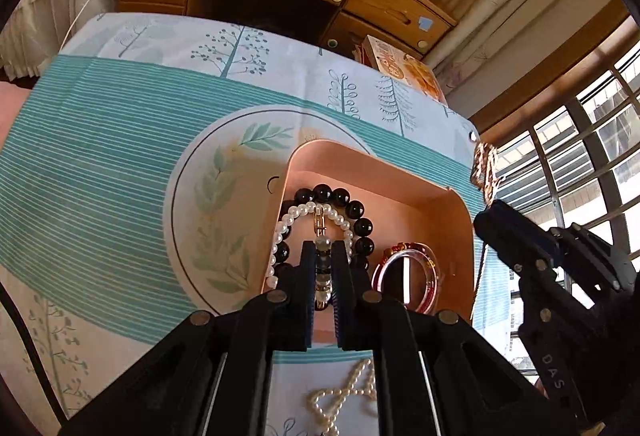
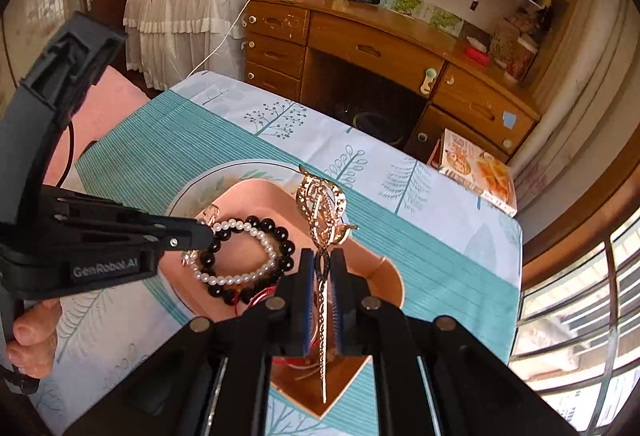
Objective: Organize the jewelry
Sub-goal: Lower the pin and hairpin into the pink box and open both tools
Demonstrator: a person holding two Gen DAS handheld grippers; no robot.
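A pink tray (image 1: 420, 180) sits on the tablecloth and holds a black bead bracelet (image 1: 362, 226), a white pearl bracelet (image 1: 298, 214) and a clear pink bangle (image 1: 408, 282). My left gripper (image 1: 323, 256) is shut on a beaded bracelet (image 1: 323, 244) with a gold clasp, over the tray. My right gripper (image 2: 323, 268) is shut on a gold hairpin (image 2: 322, 204), held upright above the tray (image 2: 392, 276). The right gripper also shows in the left wrist view (image 1: 486, 216). The left gripper shows in the right wrist view (image 2: 202, 232), touching the bracelets (image 2: 256, 236).
A pearl letter-shaped piece (image 1: 344, 400) lies on the cloth in front of the tray. The teal patterned cloth (image 1: 120, 140) covers the table. A wooden desk (image 2: 380, 48) stands behind, a printed box (image 2: 476, 168) at the table's far right, a window to the right.
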